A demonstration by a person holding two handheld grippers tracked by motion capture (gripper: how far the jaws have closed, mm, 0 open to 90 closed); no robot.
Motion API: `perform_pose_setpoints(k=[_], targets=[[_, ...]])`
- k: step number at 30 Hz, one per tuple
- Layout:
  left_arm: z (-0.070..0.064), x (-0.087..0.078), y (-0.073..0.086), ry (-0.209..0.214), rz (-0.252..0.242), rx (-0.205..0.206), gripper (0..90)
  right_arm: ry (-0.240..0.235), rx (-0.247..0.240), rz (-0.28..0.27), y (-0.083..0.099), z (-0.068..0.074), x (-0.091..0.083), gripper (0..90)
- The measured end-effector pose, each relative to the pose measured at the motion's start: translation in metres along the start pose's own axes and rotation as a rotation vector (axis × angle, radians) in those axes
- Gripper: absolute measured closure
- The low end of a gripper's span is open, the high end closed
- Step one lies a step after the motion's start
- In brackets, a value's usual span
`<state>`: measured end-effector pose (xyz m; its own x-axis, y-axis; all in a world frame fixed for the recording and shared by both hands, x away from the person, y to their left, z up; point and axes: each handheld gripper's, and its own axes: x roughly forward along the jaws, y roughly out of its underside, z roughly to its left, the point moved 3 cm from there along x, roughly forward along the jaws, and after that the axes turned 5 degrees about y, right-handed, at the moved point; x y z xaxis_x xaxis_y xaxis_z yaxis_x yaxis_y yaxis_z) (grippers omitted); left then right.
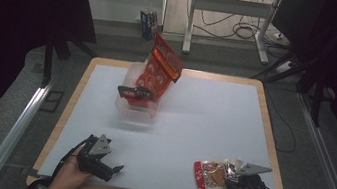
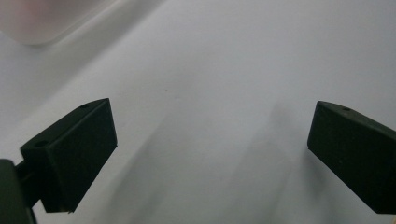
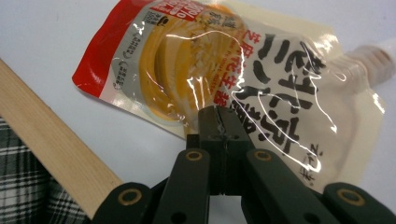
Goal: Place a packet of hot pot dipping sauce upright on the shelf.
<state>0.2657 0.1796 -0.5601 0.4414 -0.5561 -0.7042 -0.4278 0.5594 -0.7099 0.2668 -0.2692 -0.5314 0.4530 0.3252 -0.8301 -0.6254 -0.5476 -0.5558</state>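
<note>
From above, I had my right tool [image 1: 231, 176] pinching the pouch [image 1: 210, 175] at the tabletop's [image 1: 202, 125] near edge. Left tool [image 2: 210, 154] hung released. Right view: jaws clenched on its edge (next, I judged, carrying it to the bin [image 1: 134, 112]).

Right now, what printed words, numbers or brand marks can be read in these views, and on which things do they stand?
Flat red and yellow spouted pouch clamped in the right gripper: large black East Asian characters and a red band with white print, none legible to me.
Red and orange packet standing in the clear plastic tub: round marks, too small to read.
White table mat: no print.
</note>
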Motion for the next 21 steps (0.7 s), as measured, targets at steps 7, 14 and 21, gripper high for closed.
perform_pose_setpoints(k=[7, 14, 21], targets=[[-0.003, 0.005, -0.003, -0.004, 0.011, 0.017, 1.4, -0.013, 0.007, -0.035, -0.009, 0.004, 0.009, 88.9], [-0.006, 0.008, -0.004, -0.007, 0.023, 0.038, 1.4, -0.020, -0.017, -0.049, -0.028, 0.009, 0.025, 89.0], [-0.007, 0.009, -0.005, -0.012, 0.023, 0.046, 1.4, -0.032, -0.040, -0.060, -0.047, 0.014, 0.039, 89.1]])
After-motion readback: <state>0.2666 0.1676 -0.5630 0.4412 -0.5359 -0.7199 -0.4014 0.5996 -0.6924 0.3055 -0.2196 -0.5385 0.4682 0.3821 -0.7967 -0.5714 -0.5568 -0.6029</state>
